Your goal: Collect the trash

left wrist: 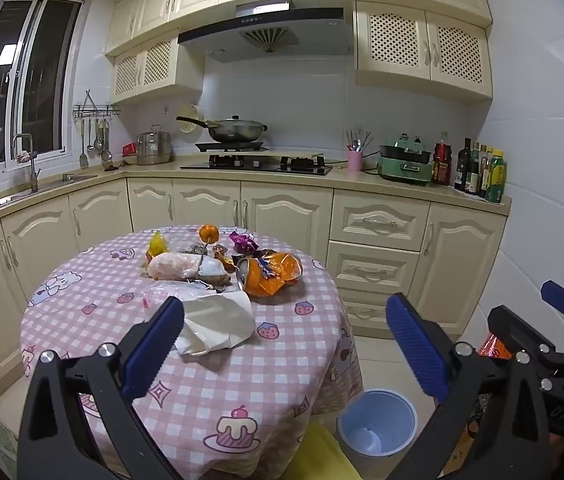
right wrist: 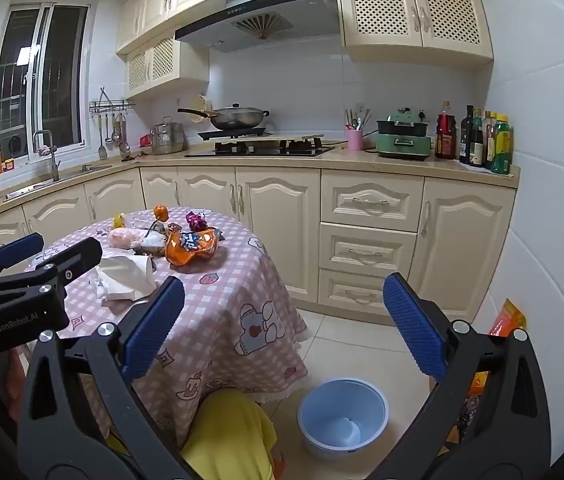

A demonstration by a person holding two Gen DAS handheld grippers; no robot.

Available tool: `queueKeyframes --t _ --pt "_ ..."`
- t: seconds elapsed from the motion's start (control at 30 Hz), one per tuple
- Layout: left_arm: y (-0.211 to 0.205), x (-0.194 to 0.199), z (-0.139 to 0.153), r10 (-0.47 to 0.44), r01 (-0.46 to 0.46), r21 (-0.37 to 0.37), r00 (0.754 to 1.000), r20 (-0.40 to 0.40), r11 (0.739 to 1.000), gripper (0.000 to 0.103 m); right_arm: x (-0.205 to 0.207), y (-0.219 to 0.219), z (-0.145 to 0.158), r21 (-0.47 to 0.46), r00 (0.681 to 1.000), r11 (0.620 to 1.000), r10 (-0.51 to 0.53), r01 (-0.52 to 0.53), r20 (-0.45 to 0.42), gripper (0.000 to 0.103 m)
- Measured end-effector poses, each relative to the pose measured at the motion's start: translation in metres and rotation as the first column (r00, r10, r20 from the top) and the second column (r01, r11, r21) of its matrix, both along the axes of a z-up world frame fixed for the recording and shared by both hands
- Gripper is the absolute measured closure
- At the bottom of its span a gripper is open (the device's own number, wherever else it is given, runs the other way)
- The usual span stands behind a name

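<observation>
The trash sits in a heap near the middle and far side of the round bench [left wrist: 81, 332], which wears a pink checked cloth. Closest to the near side is a crumpled white paper [left wrist: 217, 326]. Behind it lie an orange snack bag [left wrist: 277, 276] with a can [left wrist: 246, 272] just beside it, a soft clear bag with something pink inside [left wrist: 177, 266], a purple wrapper [left wrist: 243, 242], a yellow wrapper [left wrist: 157, 245] and a small orange ball on a stick [left wrist: 208, 233]. On the floor, just beside the bench, stands a light blue bin [right wrist: 342, 416], and it looks empty. The left gripper [left wrist: 286, 344] hangs above the near part of the bench with its jaws wide apart and nothing in them. The right gripper [right wrist: 284, 330] is off to the side, out over the floor and bin, jaws also wide apart and empty. I think no trash has been moved yet. The paper is thin and floppy, so it could slip out or only get pinched at a corner. The can could roll off the round edge if bumped. The cloth hangs loose, so a snag could drag the whole heap. There is open floor around the bin, but the cupboards are near behind it.
</observation>
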State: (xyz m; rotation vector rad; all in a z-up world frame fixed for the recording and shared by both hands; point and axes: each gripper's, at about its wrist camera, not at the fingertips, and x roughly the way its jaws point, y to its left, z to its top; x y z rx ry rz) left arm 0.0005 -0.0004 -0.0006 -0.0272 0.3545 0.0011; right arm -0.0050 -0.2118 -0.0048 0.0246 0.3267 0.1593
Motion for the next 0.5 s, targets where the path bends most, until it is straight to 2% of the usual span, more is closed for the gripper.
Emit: queueKeyframes --t 0.13,0.27,0.37,0.5 --pt "0.004 0.003 0.0 0.003 -0.003 -0.011 1.0 -0.008 1.0 0.004 -0.001 -0.001 0.004 0.003 1.0 1.0 -0.004 0.004 0.005 0.005" --pt "0.0 0.001 -0.001 0.003 -0.003 0.007 1.0 -0.008 1.0 0.004 -0.006 -0.002 0.008 -0.001 1.0 1.0 -0.006 0.006 0.016 0.005" --pt "0.0 0.002 -0.001 0.002 -0.002 0.008 1.0 -0.01 1.0 0.004 -0.001 0.004 -0.005 0.005 1.0 1.0 -0.001 0.001 0.002 0.005" --pt "0.001 0.001 -0.002 0.002 -0.001 0.008 1.0 -0.008 1.0 0.004 -0.002 0.002 0.0 0.004 1.0 1.0 0.002 -0.002 -0.005 0.005"
